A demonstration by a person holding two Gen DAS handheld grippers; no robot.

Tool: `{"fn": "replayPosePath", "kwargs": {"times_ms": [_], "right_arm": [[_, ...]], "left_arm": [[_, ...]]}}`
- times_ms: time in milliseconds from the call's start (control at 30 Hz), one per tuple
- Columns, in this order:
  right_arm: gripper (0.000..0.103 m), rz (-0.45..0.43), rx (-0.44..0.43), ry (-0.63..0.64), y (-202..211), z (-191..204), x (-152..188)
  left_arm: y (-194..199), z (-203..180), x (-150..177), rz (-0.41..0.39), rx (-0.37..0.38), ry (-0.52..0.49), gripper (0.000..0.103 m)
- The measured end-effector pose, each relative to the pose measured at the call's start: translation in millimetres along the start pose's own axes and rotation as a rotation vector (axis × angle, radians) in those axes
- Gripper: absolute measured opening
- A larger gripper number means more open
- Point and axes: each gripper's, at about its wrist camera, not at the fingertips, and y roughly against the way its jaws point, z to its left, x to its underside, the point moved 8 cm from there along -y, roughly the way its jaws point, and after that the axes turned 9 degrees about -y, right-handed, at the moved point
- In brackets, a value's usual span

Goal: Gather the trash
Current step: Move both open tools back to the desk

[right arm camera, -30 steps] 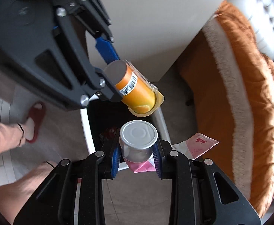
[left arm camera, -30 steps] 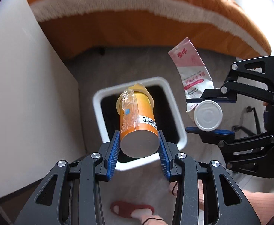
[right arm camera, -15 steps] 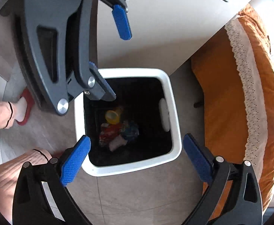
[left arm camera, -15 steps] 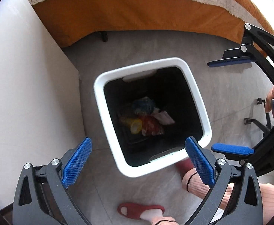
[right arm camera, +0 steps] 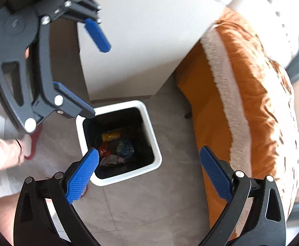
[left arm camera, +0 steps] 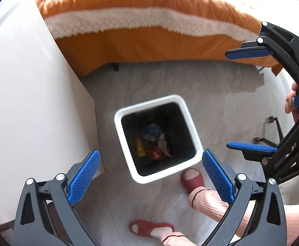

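Orange bedcover (left arm camera: 141,0) with a white fringe fills the far side; a white cabinet panel (left arm camera: 26,102) stands beside the bin. Grey tile floor (left arm camera: 221,94) shows no loose litter, so collection appears largely done, though other areas are out of view. White-rimmed bin (left arm camera: 187,114) holds the trash (left arm camera: 152,141): yellow, blue, red and crumpled pieces at its bottom. Left claw (left arm camera: 149,172) and right claw (right arm camera: 147,168) hover above, both spread wide and empty. Red slippers (left arm camera: 192,179) stand just beside the bin.
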Motion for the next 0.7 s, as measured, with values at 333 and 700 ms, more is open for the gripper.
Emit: {"fn": "replayPosePath", "kwargs": {"times_ms": [333, 700], "right_arm": [[0.098, -0.063, 0.108, -0.23, 127, -38, -38], [0.098, -0.239, 0.061, -0.468, 253, -41, -122]], "left_arm": [[136, -12, -36, -0.164, -0.05, 0.079, 0.098], [311, 25, -23, -0.359, -0.249, 0.239, 0.098]]}}
